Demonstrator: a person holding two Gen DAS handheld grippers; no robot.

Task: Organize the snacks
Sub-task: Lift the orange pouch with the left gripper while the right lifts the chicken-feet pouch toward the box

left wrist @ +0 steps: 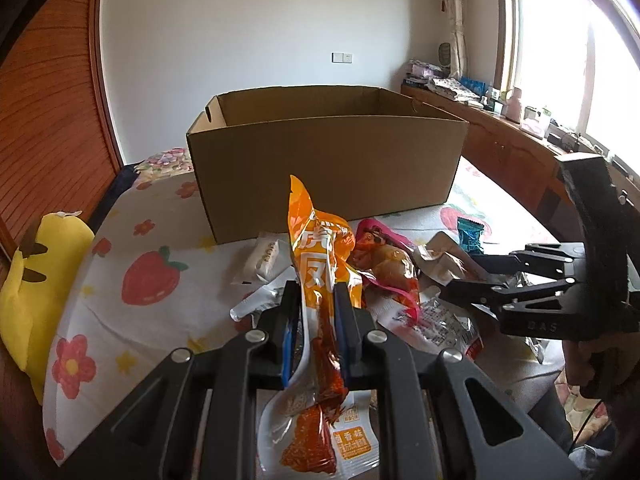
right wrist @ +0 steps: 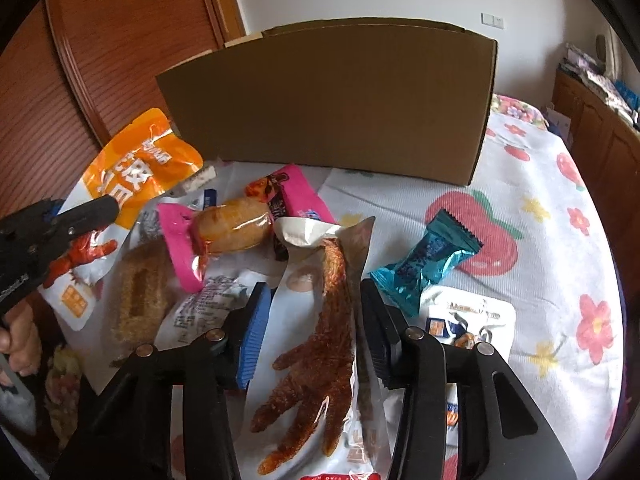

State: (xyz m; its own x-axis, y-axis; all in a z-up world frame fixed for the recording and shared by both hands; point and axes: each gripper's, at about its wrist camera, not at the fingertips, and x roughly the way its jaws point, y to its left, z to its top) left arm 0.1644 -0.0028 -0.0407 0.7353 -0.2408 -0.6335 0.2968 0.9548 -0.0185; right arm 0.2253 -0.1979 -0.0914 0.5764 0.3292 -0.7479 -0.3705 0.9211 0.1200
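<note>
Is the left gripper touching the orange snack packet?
Touching. The left wrist view shows the left gripper clamped on the orange snack packet, both pads pressing its sides.

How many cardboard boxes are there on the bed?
1. The open cardboard box sits on the strawberry-print bedspread, just behind the pile of snack packets. Another could be hidden behind it, though none shows.

Left gripper (left wrist: pixel 317 308) clamped tight, tilted downward; right gripper (right wrist: pixel 316 312) half-spread, angled down likewise
</note>
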